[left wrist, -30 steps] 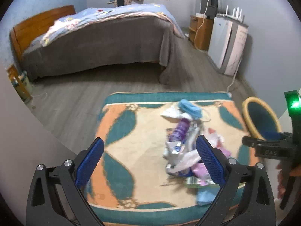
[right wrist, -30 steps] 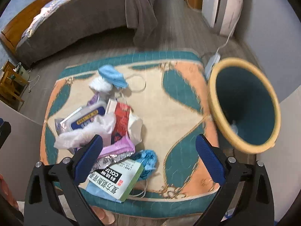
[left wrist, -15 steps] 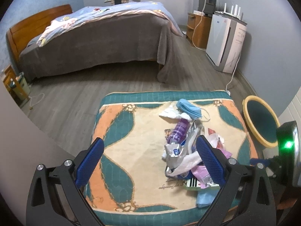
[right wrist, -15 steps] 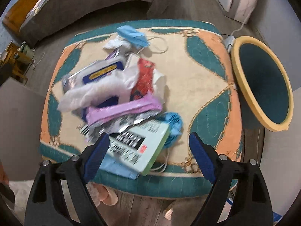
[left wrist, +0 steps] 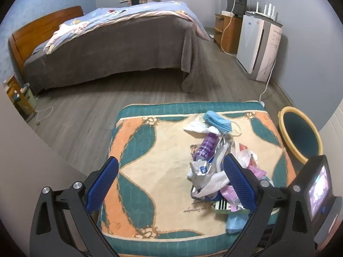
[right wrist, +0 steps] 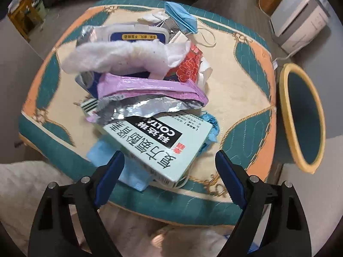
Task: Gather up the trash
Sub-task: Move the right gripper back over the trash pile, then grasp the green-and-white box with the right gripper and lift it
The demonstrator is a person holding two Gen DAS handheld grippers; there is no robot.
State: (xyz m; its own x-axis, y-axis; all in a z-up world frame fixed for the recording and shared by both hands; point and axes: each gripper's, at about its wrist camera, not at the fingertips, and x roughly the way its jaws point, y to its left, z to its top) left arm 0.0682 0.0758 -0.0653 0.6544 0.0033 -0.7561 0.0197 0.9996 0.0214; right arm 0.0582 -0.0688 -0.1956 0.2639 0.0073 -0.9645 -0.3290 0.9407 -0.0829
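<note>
A pile of trash lies on a teal, orange and cream mat [left wrist: 150,156] [right wrist: 242,90]. In the right wrist view the pile holds a pale green medicine box [right wrist: 163,147], a purple foil wrapper [right wrist: 150,87], white wadding [right wrist: 120,55], a red flowered pack [right wrist: 188,66] and a blue face mask [right wrist: 180,17]. The mask [left wrist: 216,121] and a purple bottle [left wrist: 205,146] show in the left wrist view. My right gripper [right wrist: 169,180] is open, just in front of the medicine box. My left gripper [left wrist: 170,185] is open and empty, left of the pile.
A teal bin with a yellow rim [left wrist: 300,137] [right wrist: 302,120] stands right of the mat. A bed [left wrist: 111,42] is behind, a white appliance [left wrist: 259,47] and wooden cabinet [left wrist: 227,32] at the right wall. A wall edge [left wrist: 32,171] rises at my left.
My right gripper has moved down and in close to the pile, so the medicine box now sits between its fingertips. My left gripper has pulled back and risen a little.
</note>
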